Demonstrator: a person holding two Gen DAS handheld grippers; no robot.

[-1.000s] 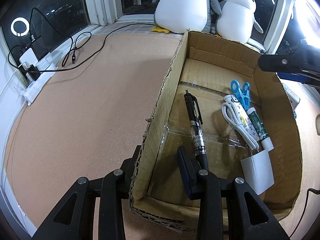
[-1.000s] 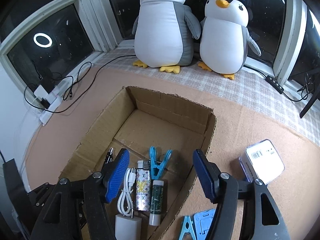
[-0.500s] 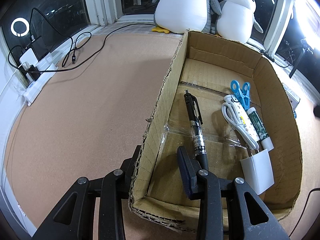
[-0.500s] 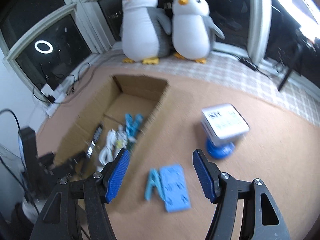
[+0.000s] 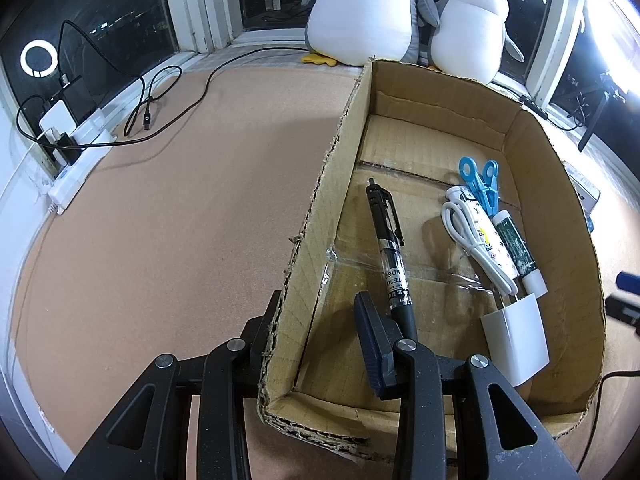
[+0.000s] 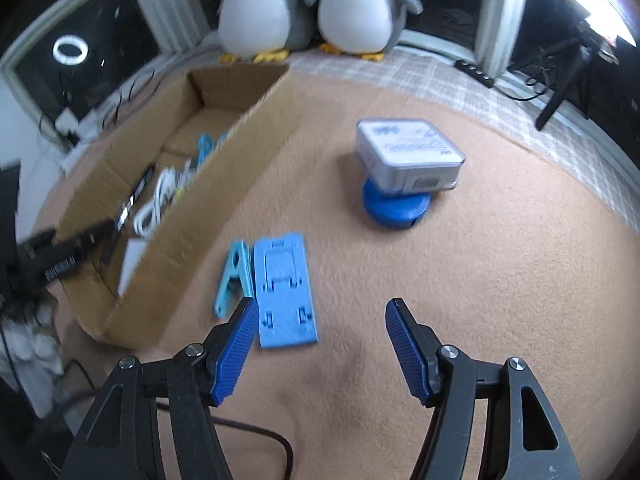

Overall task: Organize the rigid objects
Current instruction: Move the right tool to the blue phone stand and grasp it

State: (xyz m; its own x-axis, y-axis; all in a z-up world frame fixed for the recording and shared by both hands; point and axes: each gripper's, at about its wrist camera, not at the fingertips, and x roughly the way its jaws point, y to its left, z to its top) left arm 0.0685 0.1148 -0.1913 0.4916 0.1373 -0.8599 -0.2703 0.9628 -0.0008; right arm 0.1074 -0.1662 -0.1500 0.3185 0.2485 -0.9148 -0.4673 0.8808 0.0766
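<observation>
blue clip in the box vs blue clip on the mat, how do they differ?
The clip in the box lies on the cardboard floor beside the white cable; the clip on the mat lies outside the box, against a flat blue stand. The boxed one looks a deeper blue, the mat one paler. Both are plastic spring clips lying flat.

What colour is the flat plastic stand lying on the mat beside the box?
Light blue; the flat stand shows best in the right wrist view.

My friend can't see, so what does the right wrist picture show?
An open hand-held gripper hovers over a brown mat beside a blue plastic stand and blue clip. A cardboard box sits left; a grey case lies farther back.
</observation>
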